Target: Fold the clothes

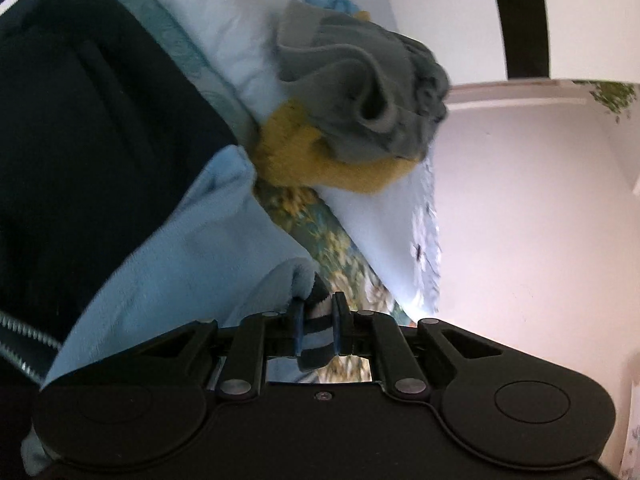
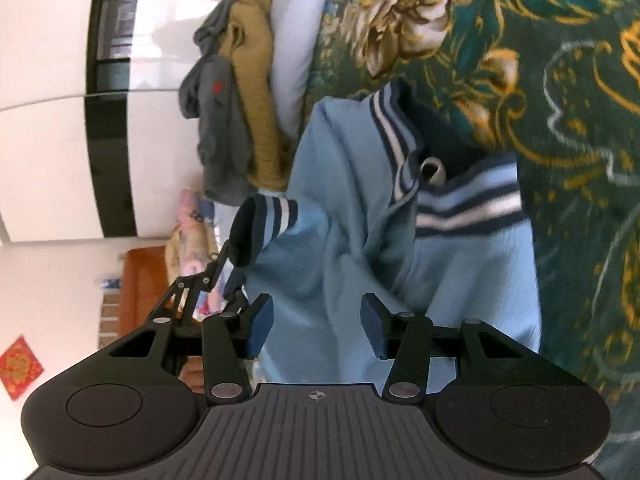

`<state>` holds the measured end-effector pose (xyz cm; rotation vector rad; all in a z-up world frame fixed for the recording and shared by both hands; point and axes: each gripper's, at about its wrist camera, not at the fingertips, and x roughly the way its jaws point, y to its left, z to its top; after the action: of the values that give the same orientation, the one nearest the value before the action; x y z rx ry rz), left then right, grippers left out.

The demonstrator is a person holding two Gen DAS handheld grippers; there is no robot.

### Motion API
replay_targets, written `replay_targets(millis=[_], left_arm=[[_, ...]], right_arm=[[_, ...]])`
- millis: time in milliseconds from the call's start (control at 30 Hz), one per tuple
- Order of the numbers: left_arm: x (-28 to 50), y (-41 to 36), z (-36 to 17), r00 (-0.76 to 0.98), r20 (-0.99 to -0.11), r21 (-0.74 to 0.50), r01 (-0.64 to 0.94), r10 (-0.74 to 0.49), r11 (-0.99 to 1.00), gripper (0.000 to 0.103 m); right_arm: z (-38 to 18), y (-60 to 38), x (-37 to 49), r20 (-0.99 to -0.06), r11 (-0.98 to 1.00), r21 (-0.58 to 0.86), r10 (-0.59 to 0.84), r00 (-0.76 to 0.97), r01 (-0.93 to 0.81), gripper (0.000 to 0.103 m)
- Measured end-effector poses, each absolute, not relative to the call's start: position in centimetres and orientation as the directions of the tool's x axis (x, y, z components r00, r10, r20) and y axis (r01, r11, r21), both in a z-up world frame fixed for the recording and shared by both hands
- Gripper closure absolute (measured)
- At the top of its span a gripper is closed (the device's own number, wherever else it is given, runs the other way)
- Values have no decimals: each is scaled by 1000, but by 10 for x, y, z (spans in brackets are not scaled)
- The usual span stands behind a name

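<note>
Light-blue jacket point(image 2: 360, 240) lies on the floral bedspread point(image 2: 560, 80); left gripper point(image 1: 316, 312) pinches its striped cuff point(image 2: 264, 216) to fold the sleeve, right gripper point(image 2: 316, 320) gapes empty.

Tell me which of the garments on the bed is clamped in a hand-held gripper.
The light blue jacket with navy and white striped trim: the left hand-held gripper pinches its sleeve cuff. The grey garment and mustard garment lie untouched.

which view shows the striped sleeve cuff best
The right wrist view: the striped cuff shows whole, pinched by the left gripper. The left wrist view shows only a blurred sliver of it between that gripper's fingers.
</note>
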<state>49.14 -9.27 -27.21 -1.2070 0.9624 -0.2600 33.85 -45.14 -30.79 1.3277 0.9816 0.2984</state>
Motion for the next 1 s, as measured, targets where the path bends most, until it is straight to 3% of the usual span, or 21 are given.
replay_targets(millis=[233,333,433,567,767,1000], left_arm=[[495,-74,-321,610,-508,-844,-492,-608,212,90],[492,-69,-315,606,-480,-860,-467,-635,204,70],[492,-71,-292,578,-468,-876,-401,-668,267,62],[505,-81,-248,507,-559,-826,-277,-656,490,57],[543,-131,-194,389,-730,-579,87,-562,811,57],[576,-200,-192,212,-870,-305,477,-445,824,57]], right_arm=[[-322,-448,374,-452,311,888,726,518,339,55],[-326,-442,380,-465,337,882,740,486,330,54],[-329,-438,380,-474,348,877,741,476,332,54],[-331,-439,371,-489,350,868,725,485,353,54],[-324,-446,349,-546,416,837,680,490,355,54],[-330,-459,313,-567,396,823,631,530,408,53]])
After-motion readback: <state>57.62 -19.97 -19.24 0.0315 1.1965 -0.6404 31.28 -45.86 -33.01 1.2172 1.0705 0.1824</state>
